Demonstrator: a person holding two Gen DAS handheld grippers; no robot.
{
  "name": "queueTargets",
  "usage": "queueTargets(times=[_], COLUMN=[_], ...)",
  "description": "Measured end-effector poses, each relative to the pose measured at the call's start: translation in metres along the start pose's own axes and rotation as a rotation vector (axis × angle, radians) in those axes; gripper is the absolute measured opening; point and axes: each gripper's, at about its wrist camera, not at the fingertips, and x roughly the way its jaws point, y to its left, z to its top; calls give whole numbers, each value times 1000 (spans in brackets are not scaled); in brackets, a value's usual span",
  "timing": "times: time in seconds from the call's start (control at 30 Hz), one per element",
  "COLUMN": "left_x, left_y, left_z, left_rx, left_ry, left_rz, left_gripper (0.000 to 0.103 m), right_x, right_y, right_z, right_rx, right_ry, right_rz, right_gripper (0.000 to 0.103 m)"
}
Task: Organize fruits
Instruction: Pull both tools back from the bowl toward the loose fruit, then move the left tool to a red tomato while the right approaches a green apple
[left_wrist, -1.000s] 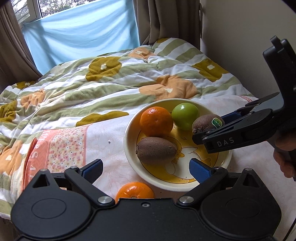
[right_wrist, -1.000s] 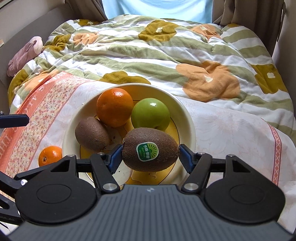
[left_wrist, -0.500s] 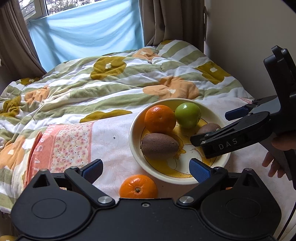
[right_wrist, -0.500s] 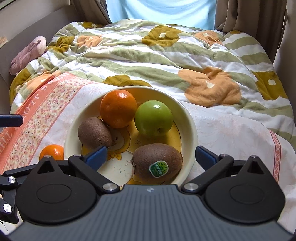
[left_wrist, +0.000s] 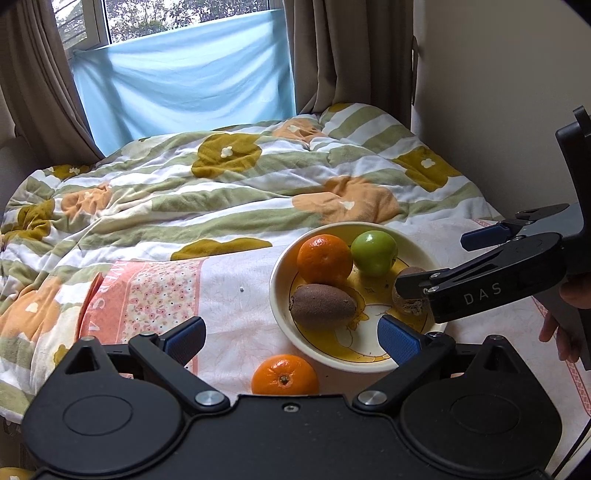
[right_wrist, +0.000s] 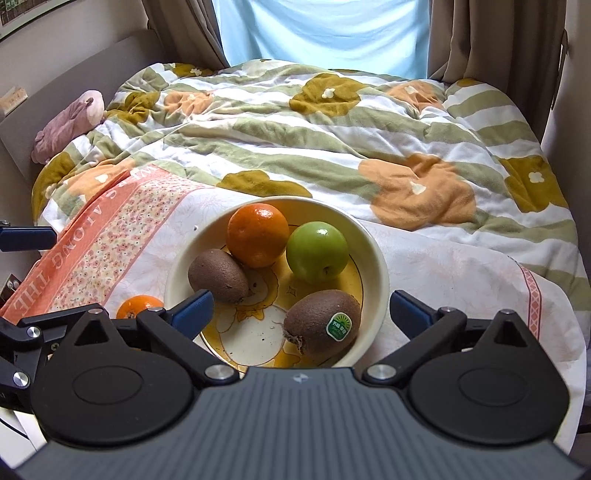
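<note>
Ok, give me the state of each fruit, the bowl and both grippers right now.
Bowl: upright on the bed, holds four fruits.
Stickered kiwi: lying in the bowl, free of the pads.
Plain kiwi: in the bowl.
Big orange: in the bowl.
Apple: in the bowl.
Small orange: outside the bowl, on the cloth.
Right gripper: open, empty.
Left gripper: open, empty.

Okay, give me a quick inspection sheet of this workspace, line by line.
Surface: bed under a floral quilt with a pink-bordered cloth spread on top.
Job's things: bowl holds an orange, green apple, plain kiwi and stickered kiwi; a second orange lies outside it on the cloth.
Clutter: pink plush toy at the bed's edge.
Grippers: left gripper open, empty; right gripper open, empty.
Cables: nothing seen.
Surroundings: curtains, blue sheet over window.
</note>
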Motion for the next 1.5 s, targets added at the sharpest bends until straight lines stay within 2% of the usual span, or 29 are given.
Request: queueTargets(times=[0.27, 0.43, 0.7, 0.93, 1.13, 1.3, 1.5], left_x=[-34, -53, -80, -95, -91, -71, -36], left_y=[2, 1, -13, -25, -34, -42, -55], left_z=[-1, -3, -17, -41, -70, -94, -118], left_rx=[-17, -36, -48, -2, 37, 76, 109], left_ry=[-52, -80, -111, -103, -70, -32, 13], left_rz=[15, 19, 5, -66, -135, -187, -233], left_gripper=[101, 101, 101, 101, 99, 92, 78], right_x=[-46, -75, -116, -145, -150, -142, -123], right_y=[12, 14, 15, 20, 29, 34, 36], right_z=[4, -1, -30, -67, -109, -144, -166], right_rx=[-43, -46, -7, 71, 153, 230, 306], right_ry=[-66, -78, -83, -91, -67, -57, -49], right_rz=[-15, -24, -66, -124, -175, -200, -204], right_gripper=[103, 103, 103, 103, 103, 103, 103])
